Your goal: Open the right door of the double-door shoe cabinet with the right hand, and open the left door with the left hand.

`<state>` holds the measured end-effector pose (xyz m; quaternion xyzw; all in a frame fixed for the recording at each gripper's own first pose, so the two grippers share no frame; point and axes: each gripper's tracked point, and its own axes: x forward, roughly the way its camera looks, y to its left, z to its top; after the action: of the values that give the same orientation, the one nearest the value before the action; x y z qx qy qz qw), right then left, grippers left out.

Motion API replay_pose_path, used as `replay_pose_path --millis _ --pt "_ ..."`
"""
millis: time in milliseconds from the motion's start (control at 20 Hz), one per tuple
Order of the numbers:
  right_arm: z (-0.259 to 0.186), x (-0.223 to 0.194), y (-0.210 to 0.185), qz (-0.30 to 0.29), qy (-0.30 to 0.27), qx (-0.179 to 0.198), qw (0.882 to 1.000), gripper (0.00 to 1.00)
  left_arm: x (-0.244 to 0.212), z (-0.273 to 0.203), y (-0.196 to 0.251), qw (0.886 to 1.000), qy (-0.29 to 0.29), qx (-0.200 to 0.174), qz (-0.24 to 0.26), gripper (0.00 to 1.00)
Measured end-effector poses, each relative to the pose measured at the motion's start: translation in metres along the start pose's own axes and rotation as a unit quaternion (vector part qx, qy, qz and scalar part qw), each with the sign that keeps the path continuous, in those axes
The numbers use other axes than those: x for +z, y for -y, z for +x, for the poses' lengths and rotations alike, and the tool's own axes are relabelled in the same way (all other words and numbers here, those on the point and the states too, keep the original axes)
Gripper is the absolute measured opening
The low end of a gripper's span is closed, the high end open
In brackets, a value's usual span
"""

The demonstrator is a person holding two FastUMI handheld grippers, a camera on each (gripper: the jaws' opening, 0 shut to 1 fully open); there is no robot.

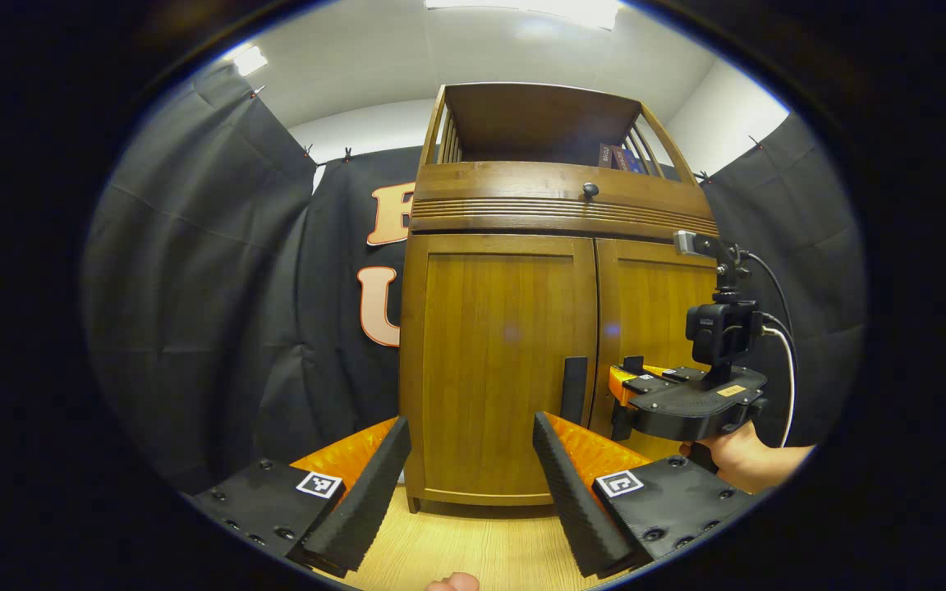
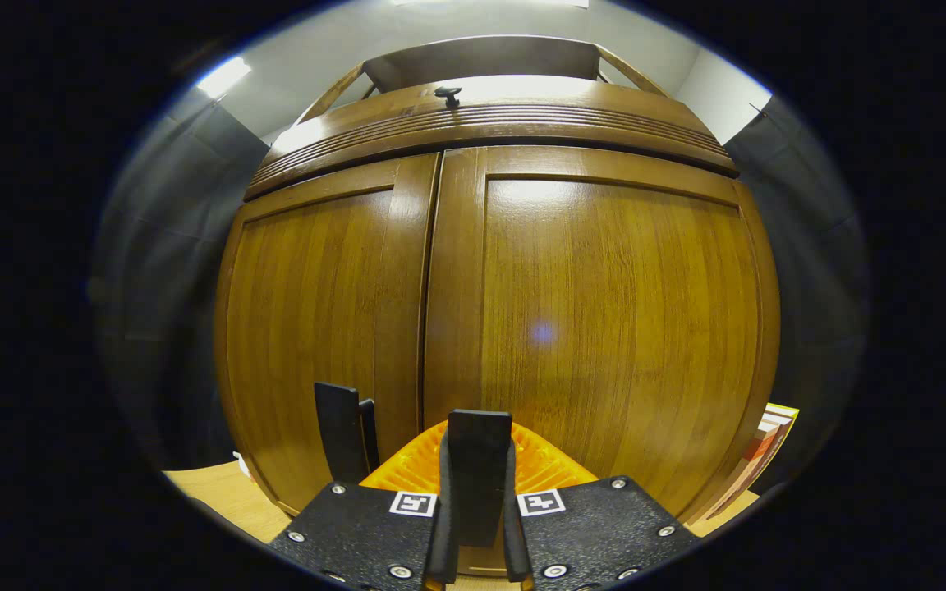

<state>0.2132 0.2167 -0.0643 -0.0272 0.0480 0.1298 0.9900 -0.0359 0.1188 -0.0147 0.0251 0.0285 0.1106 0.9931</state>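
Shoe cabinet (image 1: 555, 213), wooden, double-door, standing on a pale wood floor (image 1: 473, 550) against black booth cloth. Left gripper view, from some way back, left to right: left hand-held gripper (image 1: 473, 460) with fingers spread wide and nothing between them, held short of the cabinet; left door (image 1: 493, 361), closed, with a dark vertical handle (image 1: 574, 388) at its inner edge; right door (image 1: 658, 328), closed, partly hidden by the right hand-held gripper (image 1: 625, 386), which sits at the doors' meeting edge and is carried by a hand (image 1: 740, 460) with a small camera mounted on top. This view also takes in a band with a dark round knob (image 1: 590, 190) above the doors and an open railed shelf (image 1: 539, 123) holding a box, its print too small to read. Right gripper view, taken close against the doors: left door handle (image 2: 346, 431) at left; right hand-held gripper (image 2: 477, 476) clenched on the right door handle (image 2: 479, 464), which stands upright between its two fingers; right door panel (image 2: 621, 328); stacked books or boxes (image 2: 769, 447) at the far right edge. Legible writing: none; square black-and-white markers sit on the gripper bodies.
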Motion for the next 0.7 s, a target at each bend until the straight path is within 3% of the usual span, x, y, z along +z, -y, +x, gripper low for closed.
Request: replay_pose_path --millis 50,100,200,250,300,350,700 --pt "-0.004 0.000 -0.001 0.004 -0.001 0.004 1.000 0.19 0.001 -0.002 0.000 1.000 0.001 0.000 0.000 0.93" --pt "-0.008 0.001 -0.001 0.005 0.001 0.007 1.000 0.22 0.002 -0.002 0.000 1.000 0.002 0.001 -0.001 0.93" --pt "-0.018 0.002 -0.001 0.003 0.000 0.012 1.000 0.19 0.002 -0.004 0.002 1.000 0.001 0.001 -0.002 0.96" --pt "-0.021 0.005 -0.001 0.008 0.007 0.017 1.000 0.19 0.001 -0.004 0.003 1.000 0.000 -0.001 -0.003 0.93" --pt "-0.028 0.006 -0.002 0.015 0.007 0.024 1.000 0.19 0.001 -0.005 0.006 1.000 -0.001 -0.003 -0.003 0.96" --pt "-0.032 0.007 -0.002 0.018 0.008 0.027 0.999 0.22 0.001 -0.006 0.009 1.000 0.000 -0.006 -0.004 0.96" --pt "-0.071 0.010 0.005 0.024 0.012 0.034 0.999 0.19 -0.001 -0.005 0.037 1.000 -0.007 -0.030 -0.007 0.93"
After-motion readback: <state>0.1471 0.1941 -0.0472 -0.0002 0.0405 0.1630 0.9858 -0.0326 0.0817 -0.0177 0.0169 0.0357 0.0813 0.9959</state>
